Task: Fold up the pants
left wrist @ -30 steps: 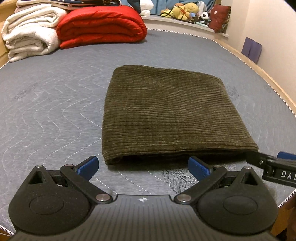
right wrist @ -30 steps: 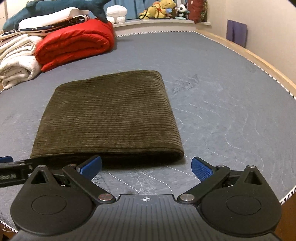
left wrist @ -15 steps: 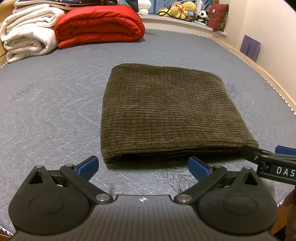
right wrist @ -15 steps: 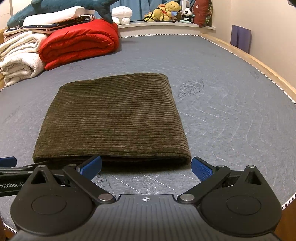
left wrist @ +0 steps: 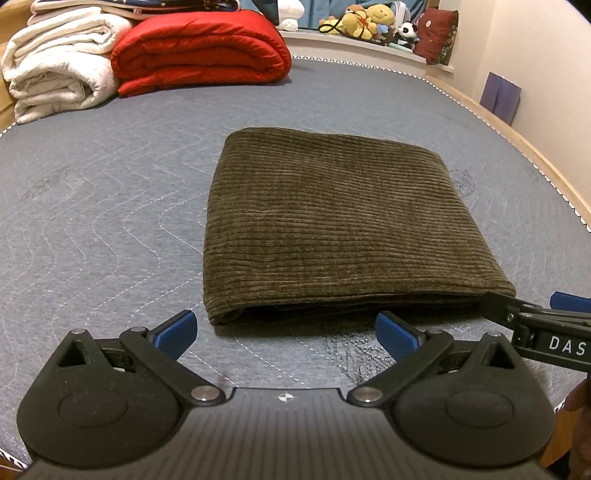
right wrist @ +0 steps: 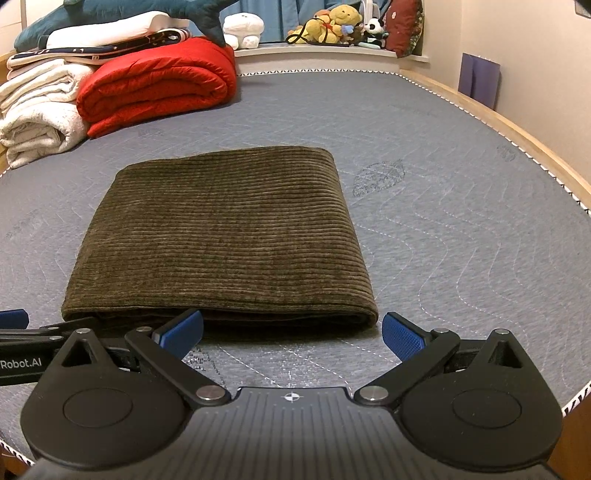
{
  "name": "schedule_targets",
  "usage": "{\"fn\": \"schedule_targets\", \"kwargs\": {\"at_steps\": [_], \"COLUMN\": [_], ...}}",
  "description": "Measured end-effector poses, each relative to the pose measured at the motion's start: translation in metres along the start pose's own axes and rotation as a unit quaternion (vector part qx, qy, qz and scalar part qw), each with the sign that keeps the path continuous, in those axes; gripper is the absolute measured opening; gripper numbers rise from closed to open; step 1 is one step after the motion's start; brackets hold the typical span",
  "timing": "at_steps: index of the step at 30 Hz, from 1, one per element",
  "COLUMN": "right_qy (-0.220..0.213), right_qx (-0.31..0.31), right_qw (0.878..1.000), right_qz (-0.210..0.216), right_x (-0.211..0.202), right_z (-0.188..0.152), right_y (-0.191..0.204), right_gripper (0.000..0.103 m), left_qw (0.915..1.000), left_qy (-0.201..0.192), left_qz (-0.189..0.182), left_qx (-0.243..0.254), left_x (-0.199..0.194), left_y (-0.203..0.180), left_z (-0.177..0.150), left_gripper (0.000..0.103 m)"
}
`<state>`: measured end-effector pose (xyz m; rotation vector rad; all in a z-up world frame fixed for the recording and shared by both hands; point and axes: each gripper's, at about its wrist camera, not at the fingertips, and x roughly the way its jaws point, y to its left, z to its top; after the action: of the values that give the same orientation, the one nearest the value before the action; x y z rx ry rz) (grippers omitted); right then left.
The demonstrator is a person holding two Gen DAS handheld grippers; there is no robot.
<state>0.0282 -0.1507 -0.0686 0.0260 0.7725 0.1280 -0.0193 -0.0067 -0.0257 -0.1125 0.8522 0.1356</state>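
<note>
I've got the pants (left wrist: pixel 332 221) right in front of me, olive corduroy, folded into a flat rectangle lying on the grey quilted mattress (left wrist: pixel 92 221), ribs running across. From the left wrist view my left tool (left wrist: pixel 286 330) sits low at the near edge of the bundle, blue pads (left wrist: pixel 173 328) spread wide, nothing between them, just bare mattress under the gap. The near left corner of the fold lies just beyond the left pad. Over on the right I can see my right tool (left wrist: pixel 546 325) poking in from the side, its black linkage just beside the near right corner of the pants; whether it touches the cloth I cannot tell.

Switching to the right wrist view: right tool (right wrist: pixel 291 332) also gaping wide and empty, the folded near edge lying just ahead of the pads, the right corner of the bundle close to the right pad (right wrist: pixel 402 336). Left tool (right wrist: pixel 22 332) shows at the left edge, down by the other corner.

Far end of the bed: a red folded duvet (right wrist: pixel 155 85), a stack of white blankets (right wrist: pixel 37 110) beside it, plush toys (right wrist: pixel 332 22) on the ledge behind
</note>
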Motion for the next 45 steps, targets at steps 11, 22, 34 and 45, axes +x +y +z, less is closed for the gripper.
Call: {"fn": "schedule_targets", "kwargs": {"at_steps": [11,22,34,45], "right_qy": [0.0,-0.001,0.0,0.0], "right_qx": [-0.002,-0.002,-0.003,-0.003], "right_qw": [1.0,1.0,1.0,1.0], "right_qz": [-0.001,-0.002,-0.002,-0.001], "right_x": [-0.0008,-0.0012,-0.0011,-0.0012], "right_z": [0.0003,-0.0003,0.0,0.0001], "right_y": [0.0017,0.003,0.0021,0.0016], "right_gripper": [0.102,0.102,0.102,0.102], "left_qw": [1.0,1.0,1.0,0.9999], "left_qy": [-0.001,-0.002,-0.003,-0.004], "left_qz": [-0.002,-0.001,-0.004,-0.009], "left_qx": [-0.001,-0.001,0.0,0.001], "left_x": [-0.0011,-0.0016,-0.0038,-0.0046], "left_y": [0.0,0.0,-0.0004,-0.0003], "left_z": [-0.0002,-0.0001,0.0003,0.0005], "left_gripper": [0.103,0.103,0.103,0.103]}}
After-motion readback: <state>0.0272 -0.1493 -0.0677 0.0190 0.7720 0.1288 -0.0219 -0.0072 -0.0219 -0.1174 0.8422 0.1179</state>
